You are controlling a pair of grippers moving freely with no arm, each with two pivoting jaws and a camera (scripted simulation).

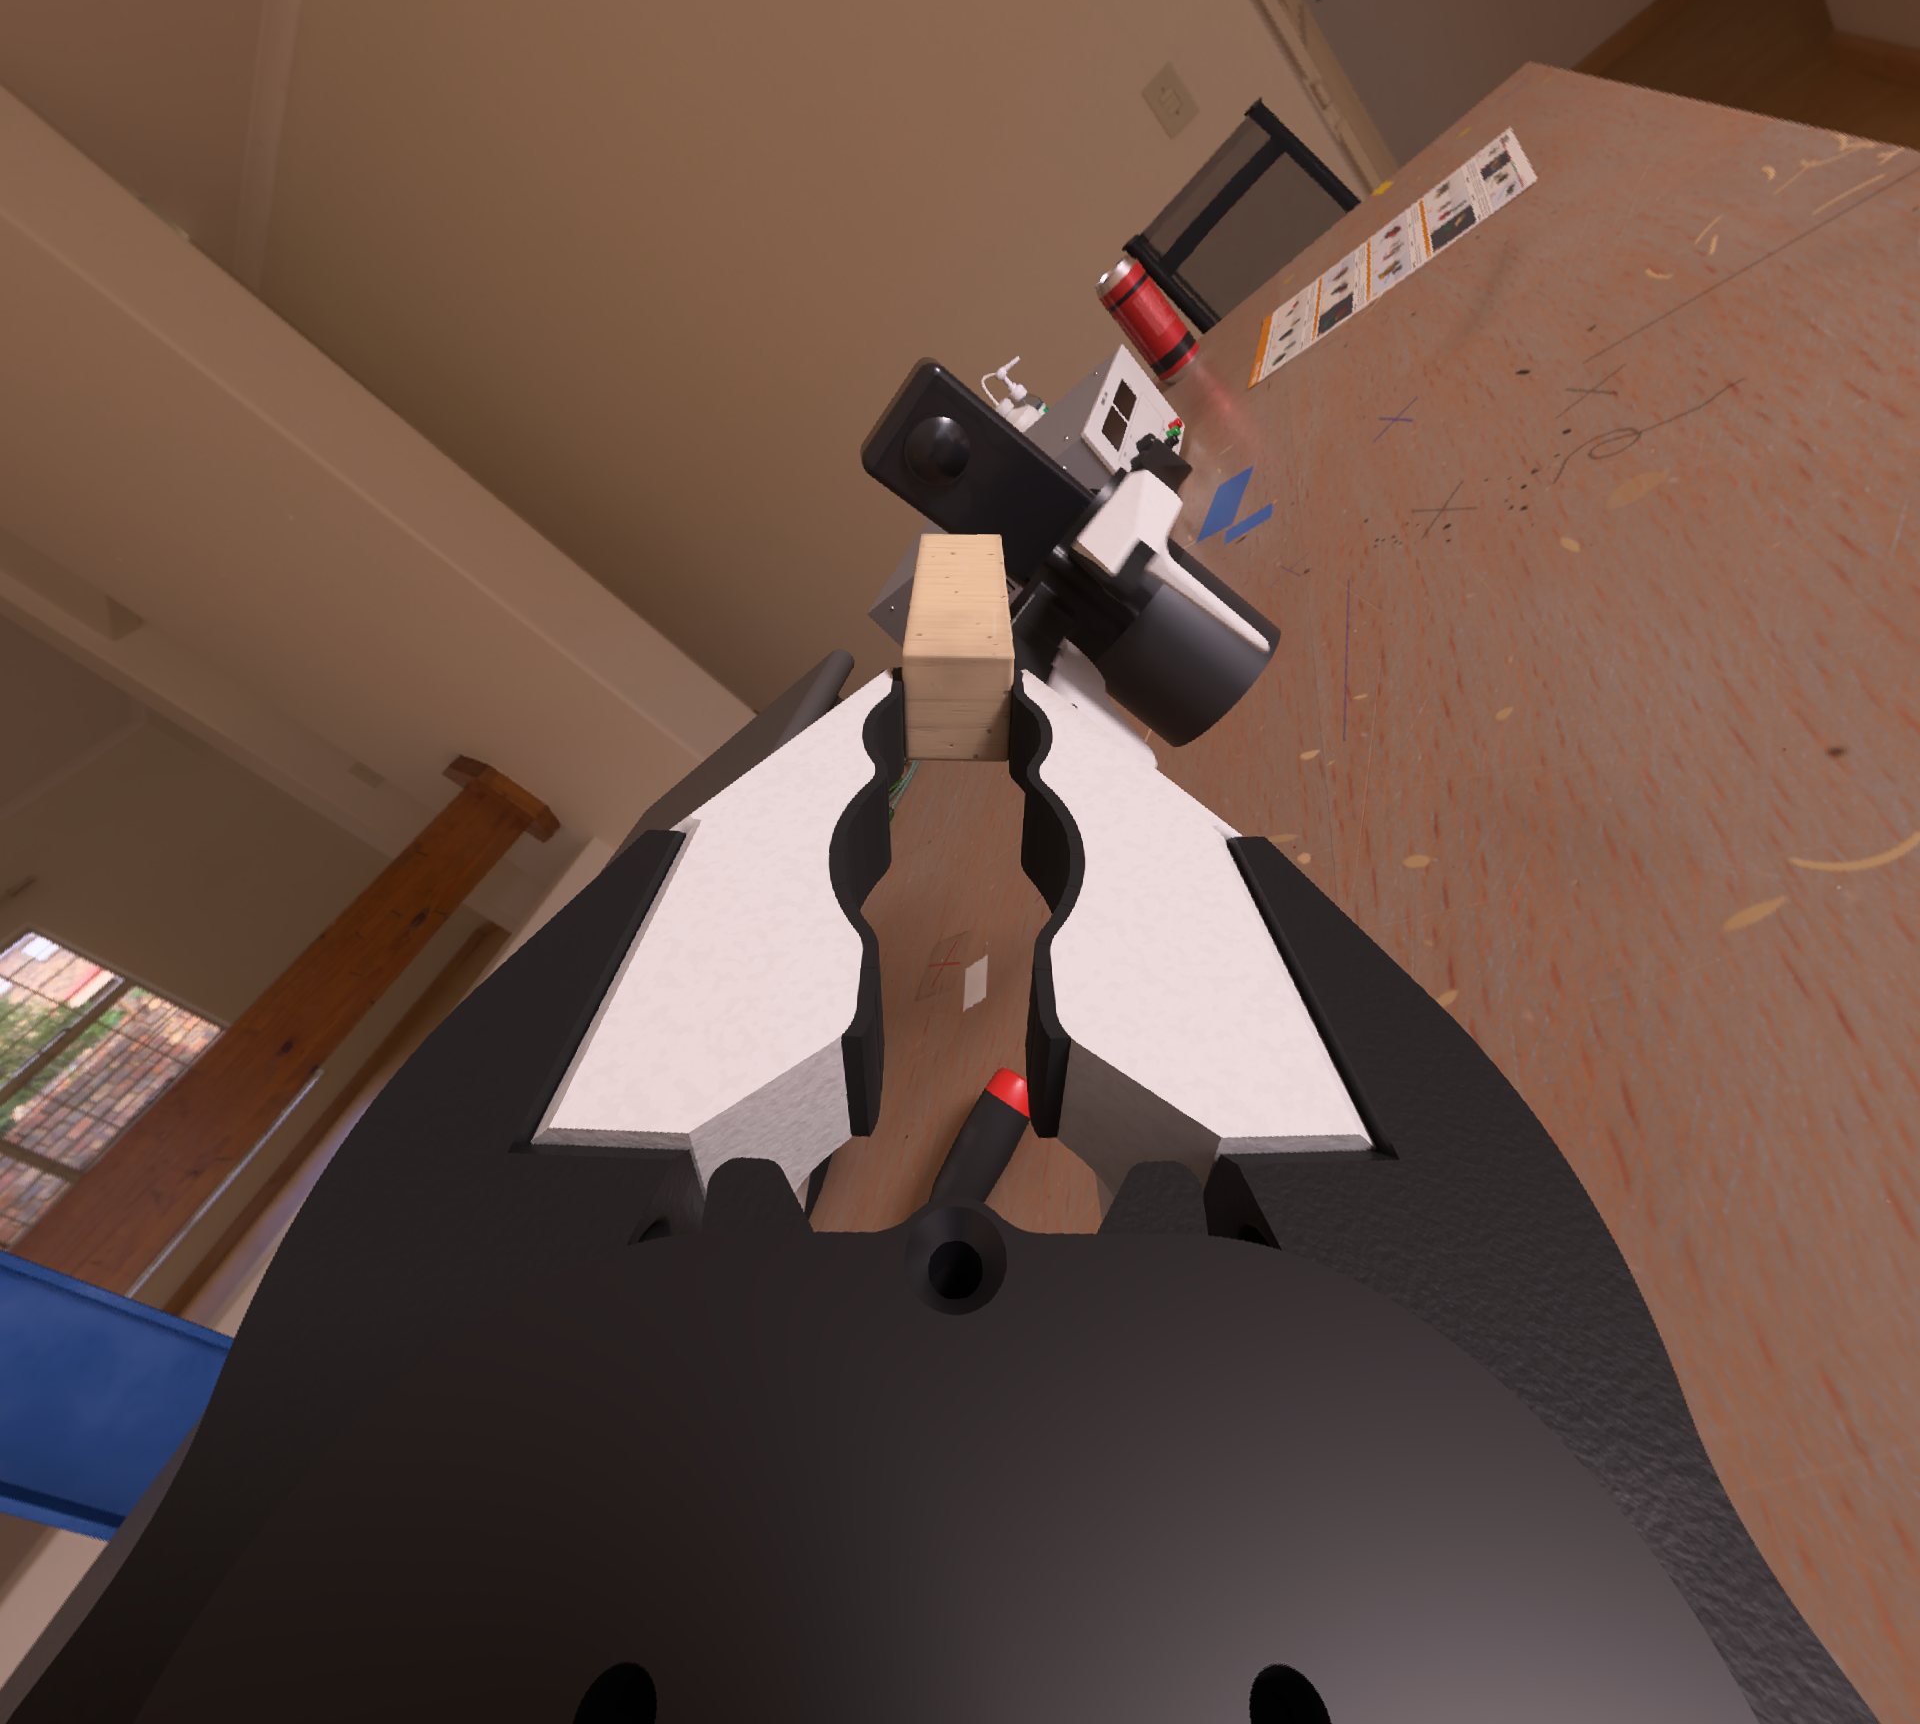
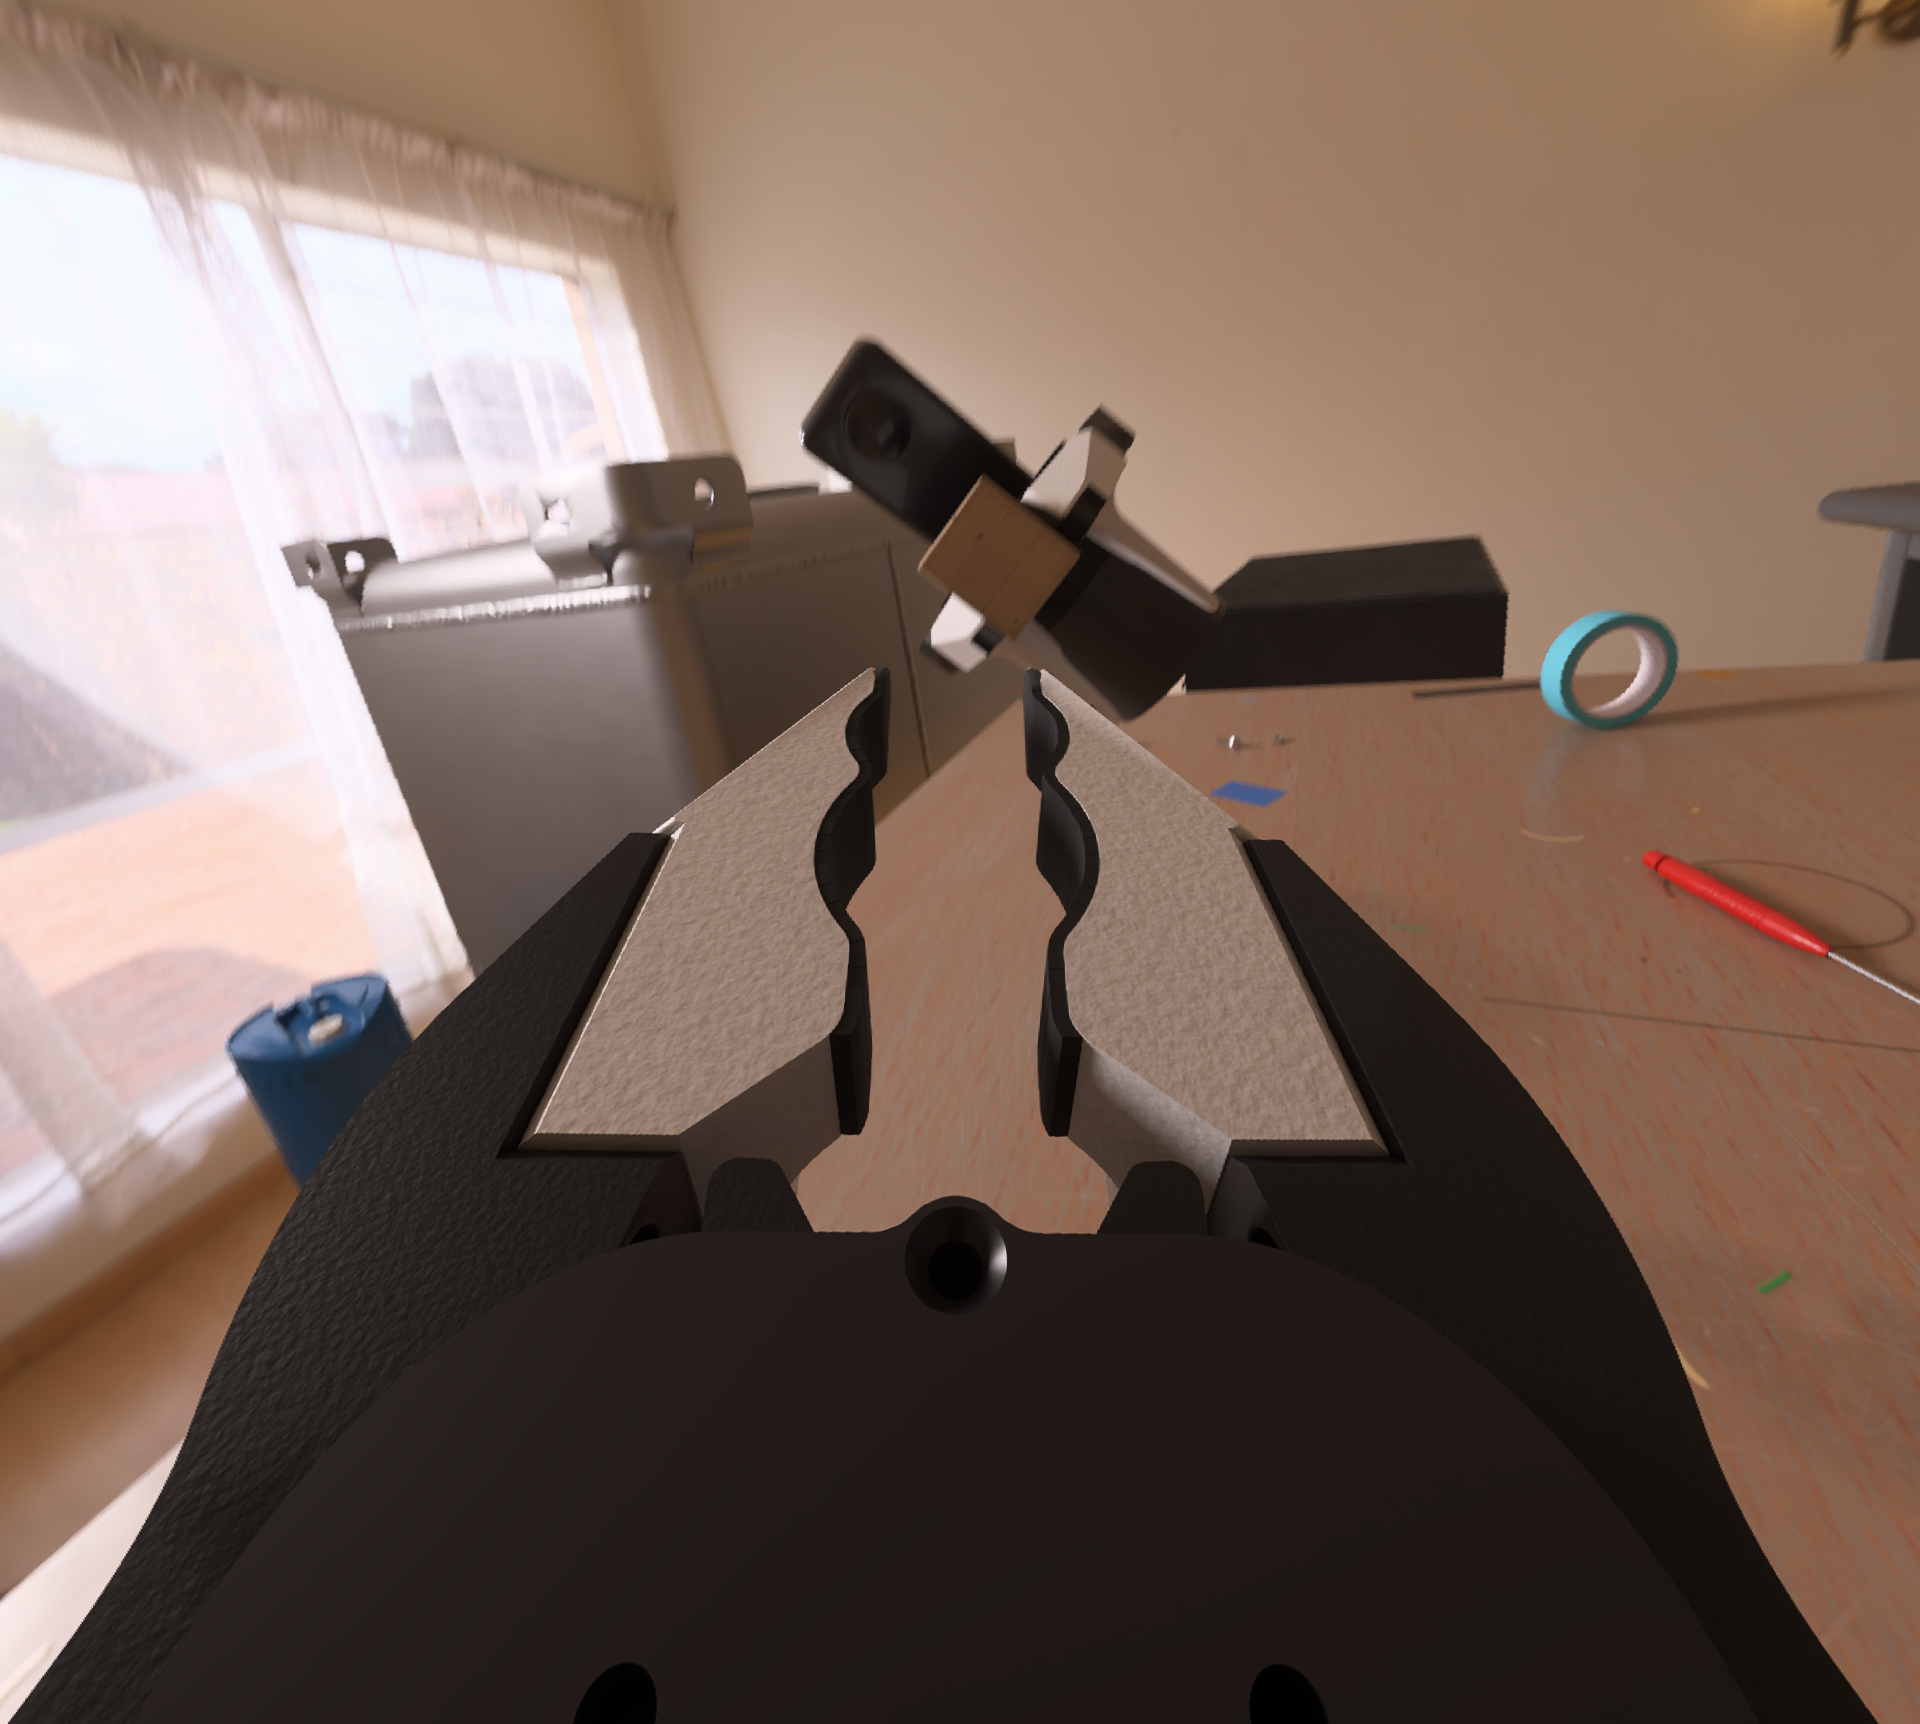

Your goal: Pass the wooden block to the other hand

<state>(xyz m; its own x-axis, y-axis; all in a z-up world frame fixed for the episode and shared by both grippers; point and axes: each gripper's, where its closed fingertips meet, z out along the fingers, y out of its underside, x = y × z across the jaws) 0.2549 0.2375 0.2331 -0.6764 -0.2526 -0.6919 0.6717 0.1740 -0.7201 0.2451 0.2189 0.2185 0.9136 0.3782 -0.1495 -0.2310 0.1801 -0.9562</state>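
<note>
One wooden table [image 2: 1455,1103] spans both views. Only the right wrist view shows the dark cabinet [image 2: 623,708], teal tape roll [image 2: 1608,668] and red pen [image 2: 1733,903]; only the left shows one red can [image 1: 1146,315] and a printed sheet [image 1: 1392,256], its writing too small to read. The left gripper [image 1: 957,718] pinches the single wooden block [image 1: 958,646] at its fingertips, raised above the table. The right gripper [image 2: 956,698] is spread, empty, just short of the block.

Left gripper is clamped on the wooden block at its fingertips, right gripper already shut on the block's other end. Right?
Not quite. The left gripper is clamped on the wooden block at its fingertips, but the right gripper is not shut on it. The right wrist view shows its jaws apart with nothing between them, and the block lies beyond its fingertips, held only by the left gripper.
</note>
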